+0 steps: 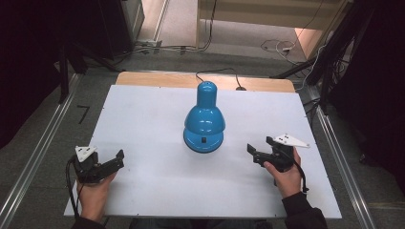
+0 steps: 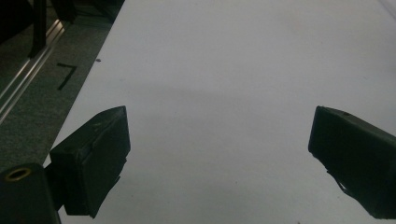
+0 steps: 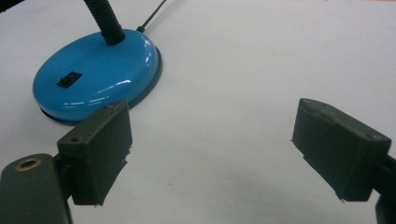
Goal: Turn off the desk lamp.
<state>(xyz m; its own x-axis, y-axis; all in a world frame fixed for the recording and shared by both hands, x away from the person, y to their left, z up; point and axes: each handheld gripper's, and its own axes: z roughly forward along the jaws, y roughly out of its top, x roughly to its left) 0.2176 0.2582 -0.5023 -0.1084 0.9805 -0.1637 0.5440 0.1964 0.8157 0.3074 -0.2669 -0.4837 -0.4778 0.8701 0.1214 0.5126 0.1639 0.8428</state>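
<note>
The blue desk lamp [image 1: 204, 121] stands near the middle of the white board [image 1: 143, 124], its shade tipped over the round base so that the high view looks down on the shade's back; in the right gripper view the base [image 3: 98, 70], its black rocker switch [image 3: 69, 79] and the foot of the black gooseneck [image 3: 103, 21] are plain to see. Neither tool touches the lamp. The left gripper [image 1: 114, 161] rests at about 8 o'clock from the lamp, well apart from it, jaws spread wide over bare board. The right gripper [image 1: 254, 153] sits at about 4 o'clock, nearer the lamp, also spread wide with nothing between the jaws; from its own camera the base lies at 10 o'clock, just beyond the left jaw. Judgement: the work on the lamp, probably the switch or the neck, is either not begun or just let go; no contact can be read now. Room: open board on both flanks and in front of the lamp. The power cord [image 1: 217, 72] runs off the far edge at 12 o'clock. Both hands lie close to the near edge, so withdrawal room there is short.
</note>
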